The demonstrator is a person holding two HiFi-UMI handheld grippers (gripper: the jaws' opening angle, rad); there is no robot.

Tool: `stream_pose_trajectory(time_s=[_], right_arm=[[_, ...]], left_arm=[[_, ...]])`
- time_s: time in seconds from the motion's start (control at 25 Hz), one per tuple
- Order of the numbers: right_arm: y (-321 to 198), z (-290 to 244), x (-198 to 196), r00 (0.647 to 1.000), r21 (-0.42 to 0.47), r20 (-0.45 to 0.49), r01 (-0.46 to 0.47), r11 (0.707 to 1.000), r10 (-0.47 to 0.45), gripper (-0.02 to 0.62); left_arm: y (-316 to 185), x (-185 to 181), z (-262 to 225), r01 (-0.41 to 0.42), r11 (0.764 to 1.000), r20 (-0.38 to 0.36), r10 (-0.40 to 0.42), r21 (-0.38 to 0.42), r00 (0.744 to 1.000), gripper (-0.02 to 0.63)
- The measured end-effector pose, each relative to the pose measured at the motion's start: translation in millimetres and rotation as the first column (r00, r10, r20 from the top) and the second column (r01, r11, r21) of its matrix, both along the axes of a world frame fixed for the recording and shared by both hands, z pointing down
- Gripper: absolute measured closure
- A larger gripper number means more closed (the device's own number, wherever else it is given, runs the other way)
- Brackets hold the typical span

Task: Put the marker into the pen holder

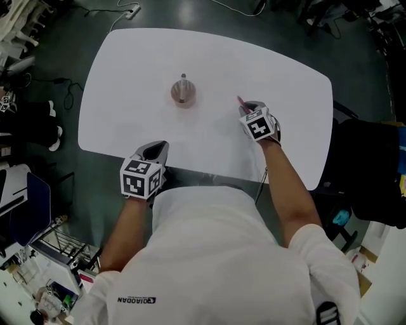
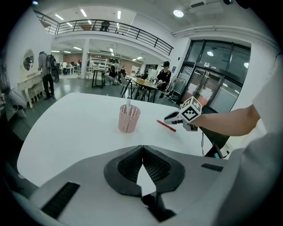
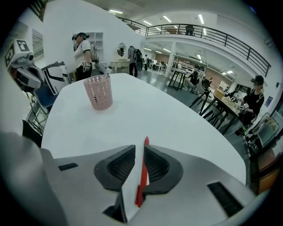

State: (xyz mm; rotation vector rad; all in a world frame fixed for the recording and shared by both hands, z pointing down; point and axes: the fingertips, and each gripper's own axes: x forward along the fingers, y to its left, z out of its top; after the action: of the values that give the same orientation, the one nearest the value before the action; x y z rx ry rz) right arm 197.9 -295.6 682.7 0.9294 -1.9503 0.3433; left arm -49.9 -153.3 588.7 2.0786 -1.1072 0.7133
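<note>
A pink perforated pen holder (image 1: 183, 93) stands mid-table with a pale pen (image 2: 128, 104) upright in it. To its right a red marker (image 1: 240, 100) lies on the white table (image 1: 127, 70). My right gripper (image 1: 248, 109) is around the marker's near end. In the right gripper view the marker (image 3: 143, 172) runs between the jaws along the right pad, with a strip of table showing on its left, so the right gripper (image 3: 139, 148) is open. The holder (image 3: 99, 92) stands far ahead and left of it. My left gripper (image 1: 152, 150) rests at the table's near edge, its tips (image 2: 142, 148) touching, empty.
The table's near edge runs just in front of the person's body. Dark floor surrounds it, with cables at the back (image 1: 127, 11) and a wire cart (image 1: 57, 247) at the lower left. People, chairs and tables (image 2: 146, 84) stand far behind in the hall.
</note>
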Motion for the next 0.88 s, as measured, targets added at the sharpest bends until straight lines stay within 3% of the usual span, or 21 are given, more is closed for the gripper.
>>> stream_pose_trajectory(time_s=[0.4, 0.64, 0.88], right_arm=[[-25, 27, 2, 0.999, -0.127, -0.045, -0.022, 0.992, 0.016, 0.503], [-35, 34, -4, 0.998, -0.148, -0.068, -0.005, 0.989, -0.005, 0.503], [-29, 41, -4, 0.999, -0.212, -0.028, -0.042, 0.976, 0.037, 0.526]], left_arm=[[9, -3, 2, 0.035, 0.999, -0.016, -0.036, -0.035, 0.999, 0.578], [10, -13, 4, 0.037, 0.998, -0.028, -0.038, -0.052, 0.999, 0.578], [-1, -27, -3, 0.032, 0.999, -0.027, -0.033, -0.027, 0.999, 0.578]])
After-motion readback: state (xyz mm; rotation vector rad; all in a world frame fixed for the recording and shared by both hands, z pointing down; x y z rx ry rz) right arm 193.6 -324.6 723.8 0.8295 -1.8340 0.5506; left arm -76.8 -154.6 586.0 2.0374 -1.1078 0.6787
